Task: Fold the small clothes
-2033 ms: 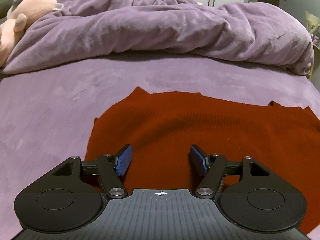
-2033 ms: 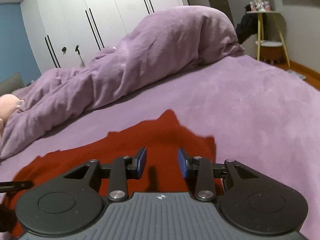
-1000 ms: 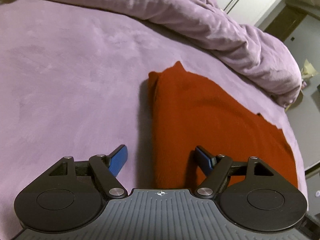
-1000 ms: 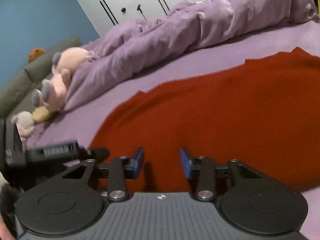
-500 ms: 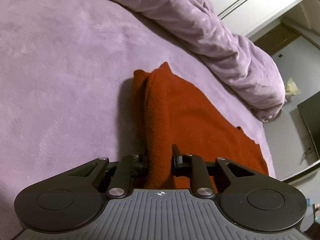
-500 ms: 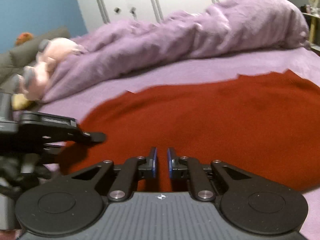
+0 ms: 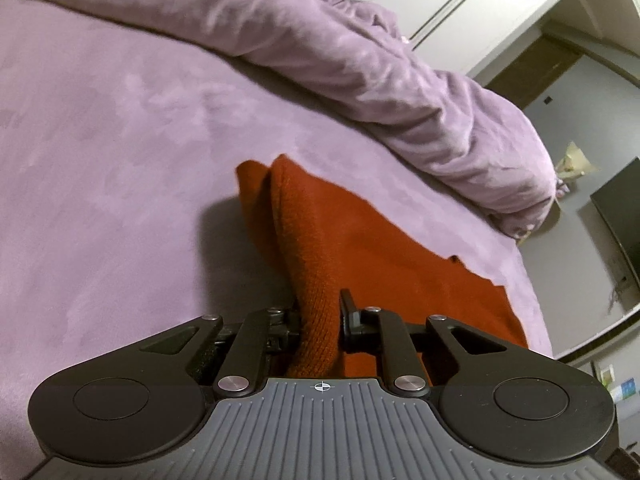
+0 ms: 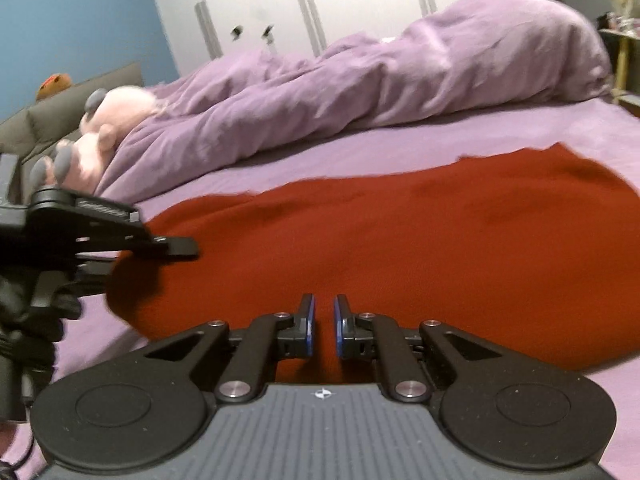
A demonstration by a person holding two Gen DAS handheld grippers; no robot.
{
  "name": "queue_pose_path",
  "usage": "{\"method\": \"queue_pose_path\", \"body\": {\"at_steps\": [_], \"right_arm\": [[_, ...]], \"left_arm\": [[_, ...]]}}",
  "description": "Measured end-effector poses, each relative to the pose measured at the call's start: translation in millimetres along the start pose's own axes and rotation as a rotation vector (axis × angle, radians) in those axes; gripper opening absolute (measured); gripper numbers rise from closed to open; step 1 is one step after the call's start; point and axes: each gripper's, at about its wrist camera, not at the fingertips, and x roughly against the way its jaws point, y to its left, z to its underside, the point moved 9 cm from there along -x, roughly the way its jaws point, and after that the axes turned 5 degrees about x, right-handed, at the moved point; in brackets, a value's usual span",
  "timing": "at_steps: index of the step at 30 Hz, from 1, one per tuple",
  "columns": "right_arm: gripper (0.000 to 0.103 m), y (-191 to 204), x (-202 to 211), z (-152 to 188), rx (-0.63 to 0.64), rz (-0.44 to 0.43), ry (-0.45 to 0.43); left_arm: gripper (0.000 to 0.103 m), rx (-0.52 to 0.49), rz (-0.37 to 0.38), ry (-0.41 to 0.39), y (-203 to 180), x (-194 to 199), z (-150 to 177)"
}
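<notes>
A rust-red knit garment (image 7: pixel 360 248) lies spread on the purple bed. My left gripper (image 7: pixel 320 316) is shut on its left edge, with a thick fold of the knit pinched between the jaws and lifted off the sheet. In the right wrist view the garment (image 8: pixel 400 240) fills the middle, and the left gripper (image 8: pixel 176 246) shows at the left, clamped on the cloth's edge. My right gripper (image 8: pixel 322 326) has its blue pads nearly together over the garment's near edge; a narrow gap remains and I cannot see cloth between them.
A bunched purple duvet (image 7: pixel 360 60) runs along the far side of the bed, also in the right wrist view (image 8: pixel 400 80). A pink plush toy (image 8: pixel 108 132) sits at the far left by a grey headboard. White wardrobes stand behind. The bed's right edge (image 7: pixel 536 300) is near.
Both grippers closed from open. The left one took hold of the garment's left edge and has raised it into a fold. The right one narrowed to a slit over the near edge.
</notes>
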Motion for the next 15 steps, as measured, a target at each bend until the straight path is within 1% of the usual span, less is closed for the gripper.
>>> {"method": "queue_pose_path", "body": {"at_steps": [1,3,5,6,8,9,11,13,15], "right_arm": [[0.009,-5,0,1,-0.005,0.009,0.001],[0.009,-14,-3,5,-0.034,-0.011,0.024],[0.009,-20,0,4,-0.054,-0.018,0.015],[0.009,-22,3,3,-0.059,-0.012,0.007],[0.009,-31,8,0,-0.078,0.002,-0.005],[0.01,-36,11,-1,-0.095,0.005,-0.012],[0.01,-47,17,-4,-0.119,0.014,-0.026],[0.01,-58,22,-6,-0.136,0.03,-0.036],[0.01,-69,25,-6,-0.156,0.04,-0.038]], "left_arm": [[0.017,-0.015,0.002,-0.004,-7,1,0],[0.017,-0.051,0.005,-0.011,-23,3,0],[0.017,-0.115,-0.013,-0.022,-43,4,2],[0.017,-0.145,-0.01,-0.024,-54,4,5],[0.017,-0.185,0.018,-0.016,-79,0,13],[0.017,-0.214,0.031,-0.006,-92,-4,19],[0.017,-0.286,0.03,0.009,-116,-16,34],[0.017,-0.344,0.021,0.034,-131,-31,53],[0.019,-0.394,0.007,0.078,-140,-48,76]]}}
